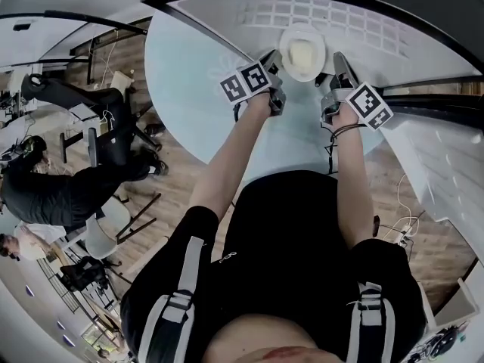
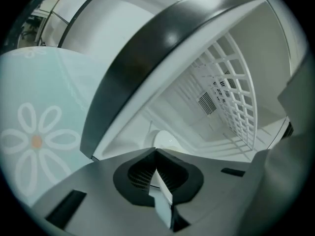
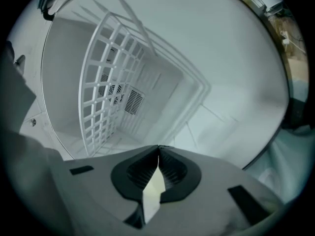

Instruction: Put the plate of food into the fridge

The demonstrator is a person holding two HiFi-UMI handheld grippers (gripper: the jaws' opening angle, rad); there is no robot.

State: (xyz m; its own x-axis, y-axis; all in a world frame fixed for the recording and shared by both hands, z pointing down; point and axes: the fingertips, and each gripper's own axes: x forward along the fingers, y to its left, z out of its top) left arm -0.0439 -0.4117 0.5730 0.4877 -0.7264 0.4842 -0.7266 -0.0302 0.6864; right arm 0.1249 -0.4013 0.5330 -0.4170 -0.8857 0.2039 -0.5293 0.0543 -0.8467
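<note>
A white plate (image 1: 302, 51) with pale food sits at the mouth of the open fridge (image 1: 378, 29), held between my two grippers. My left gripper (image 1: 277, 72) is shut on the plate's left rim, and my right gripper (image 1: 333, 74) is shut on its right rim. In the left gripper view the jaws (image 2: 156, 154) pinch a white wedge of the plate rim (image 2: 163, 196), with more plate (image 2: 165, 140) showing beyond. The right gripper (image 3: 158, 149) likewise clamps the rim (image 3: 152, 191). Both look into the white fridge interior with its wire shelf (image 3: 106, 97).
A pale blue fridge door (image 1: 181, 74) with a flower print (image 2: 34, 141) stands open to the left, edged by a dark seal (image 2: 133, 68). A person in black (image 1: 68, 187), a chair and desks are at the far left on the wooden floor. Cables (image 1: 401, 229) lie at the right.
</note>
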